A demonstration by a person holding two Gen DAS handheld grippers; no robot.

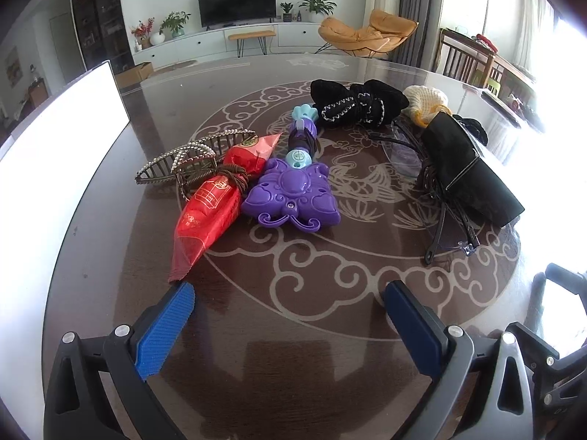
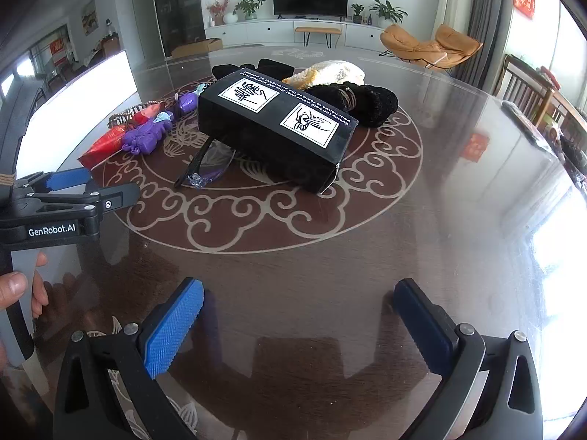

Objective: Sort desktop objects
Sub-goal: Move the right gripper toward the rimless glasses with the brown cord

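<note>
**Both claws empty, pile untouched — pick an outer piece first**

Nearest you: left gripper (image 1: 288, 302) spread wide, nothing between the blue pads, hovering low over the glass-topped table (image 1: 312, 359). Right gripper (image 2: 299, 302) likewise wide and empty. Your hand (image 2: 14, 289) shows at the right camera's left edge, on the left tool's handle.

Just ahead of the left claw: red foil packet (image 1: 209, 212), tail pointing at the left pad. It is bound with brown cord and lies against the purple butterfly toy (image 1: 291, 194). Behind the packet, touching it, a pearl-trimmed hair claw (image 1: 183, 163).

Ahead of the right claw: black box (image 2: 279, 128) with printed hand diagrams, resting partly on clear glasses (image 2: 205, 168).

Judgement: start at the edges. Foil will likely slide on glass, so close across the packet's bound waist, not its thin tail. Lift the box before touching the glasses.

Farther: black knit bundle (image 1: 357, 104), cream knit piece (image 1: 427, 101).

Surface: glossy, reflective, cloud-scroll medallion under the glass. Room beyond: television (image 1: 236, 3), white cabinet, potted plants, orange lounge chair (image 1: 367, 33).
</note>
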